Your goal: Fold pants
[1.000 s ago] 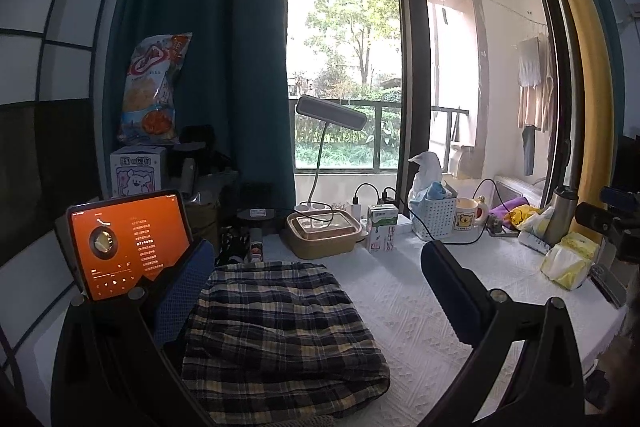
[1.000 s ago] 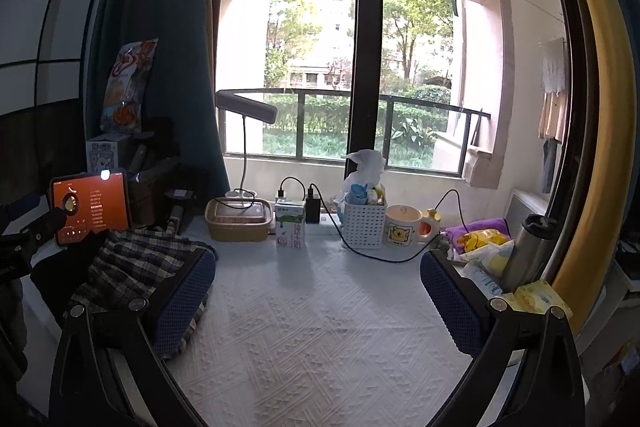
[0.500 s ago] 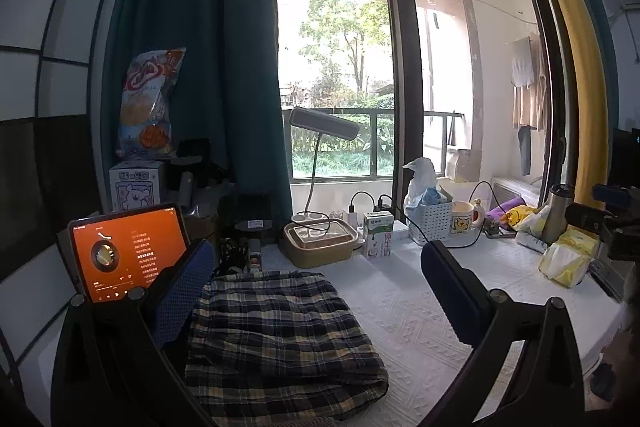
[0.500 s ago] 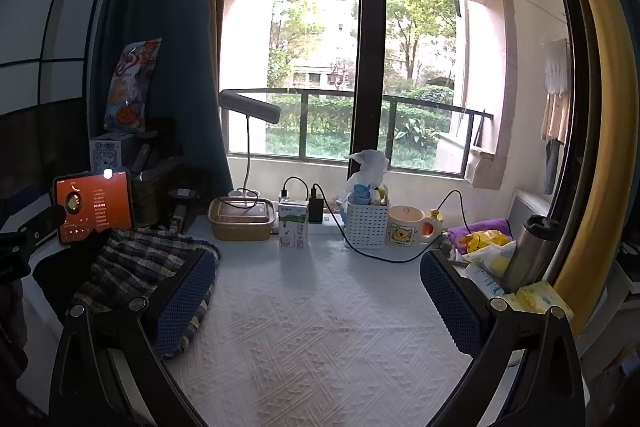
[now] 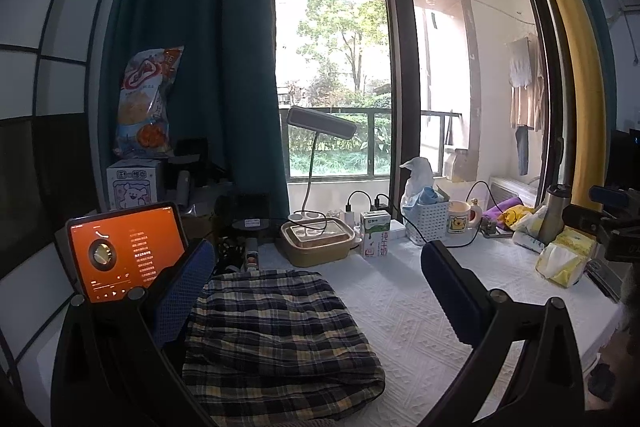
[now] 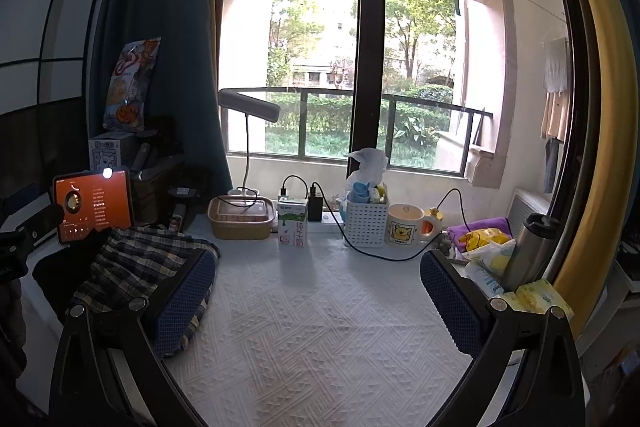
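The plaid pants [image 5: 276, 335] lie folded in a compact stack on the white textured tablecloth [image 5: 404, 323], at the left side of the table. My left gripper [image 5: 316, 291] is open and empty, raised above the stack's far end. In the right wrist view the pants [image 6: 136, 267] lie at the left, partly behind the left finger. My right gripper [image 6: 316, 299] is open and empty over the bare cloth [image 6: 316, 327], apart from the pants.
An orange-screen tablet [image 5: 126, 253] stands left of the pants. Along the window stand a lunch box [image 5: 318, 241], milk carton [image 5: 375, 233], white basket [image 5: 426, 221], mug [image 5: 460, 221], desk lamp [image 5: 320, 123] and cables. A steel tumbler [image 6: 528, 251] and tissue packs [image 5: 564, 257] crowd the right edge.
Both grippers have drawn back and tilted up a little from the table; the folded pants have not moved. Both stay open.
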{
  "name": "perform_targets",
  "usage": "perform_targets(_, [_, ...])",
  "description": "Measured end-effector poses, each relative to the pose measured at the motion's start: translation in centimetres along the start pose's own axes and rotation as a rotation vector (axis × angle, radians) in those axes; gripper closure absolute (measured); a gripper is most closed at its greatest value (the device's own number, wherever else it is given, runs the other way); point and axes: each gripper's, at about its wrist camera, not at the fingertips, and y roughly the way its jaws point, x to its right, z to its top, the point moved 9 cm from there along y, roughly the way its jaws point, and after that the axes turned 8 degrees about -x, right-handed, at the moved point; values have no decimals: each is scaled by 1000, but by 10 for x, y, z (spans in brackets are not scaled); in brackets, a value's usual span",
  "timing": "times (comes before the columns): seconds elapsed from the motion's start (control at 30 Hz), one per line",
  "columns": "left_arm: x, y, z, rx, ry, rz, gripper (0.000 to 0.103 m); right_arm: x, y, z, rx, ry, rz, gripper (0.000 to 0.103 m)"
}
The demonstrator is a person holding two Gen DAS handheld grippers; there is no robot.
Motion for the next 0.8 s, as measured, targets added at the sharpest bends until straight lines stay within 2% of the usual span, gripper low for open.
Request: perform_targets(0.8, [2, -3, 1, 2, -5, 4, 1, 0, 0, -1, -2, 0, -1, 0])
